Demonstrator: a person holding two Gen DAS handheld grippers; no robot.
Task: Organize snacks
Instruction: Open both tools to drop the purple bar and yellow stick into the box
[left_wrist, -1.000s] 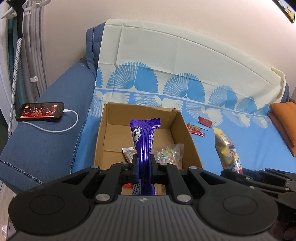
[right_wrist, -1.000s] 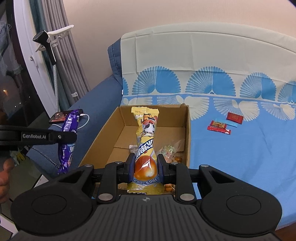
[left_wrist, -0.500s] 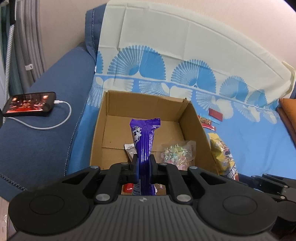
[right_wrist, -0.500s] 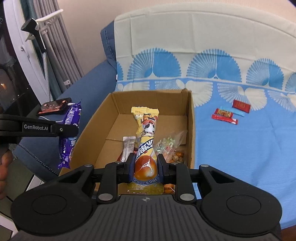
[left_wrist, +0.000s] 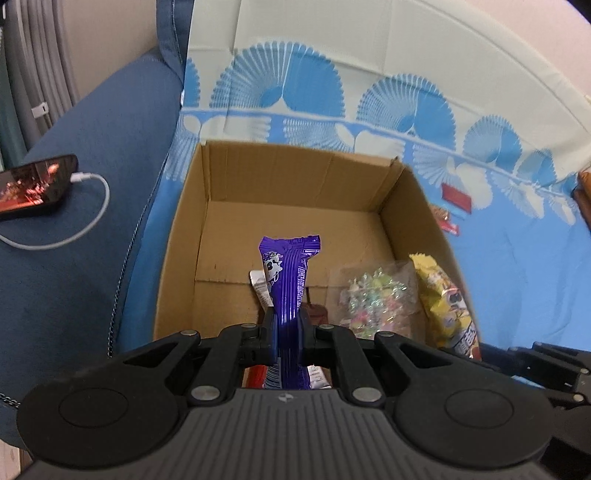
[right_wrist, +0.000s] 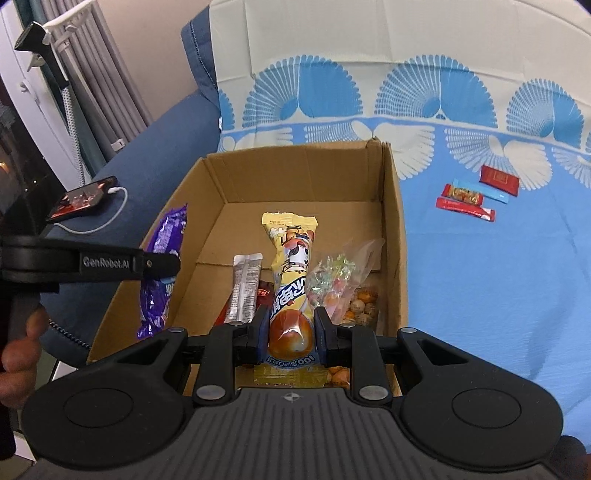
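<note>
The left gripper (left_wrist: 287, 334), marked "GenRobot.AI", clamps a purple snack packet (left_wrist: 289, 280); the right gripper (right_wrist: 291, 334) grips a yellow packet (right_wrist: 291, 280) printed "100%", both above the cardboard box (right_wrist: 391, 206).

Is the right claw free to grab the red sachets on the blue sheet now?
Probably not yet: the right claw is shut on the yellow snack pack. The red sachets lie uncovered beside the cardboard box.
</note>
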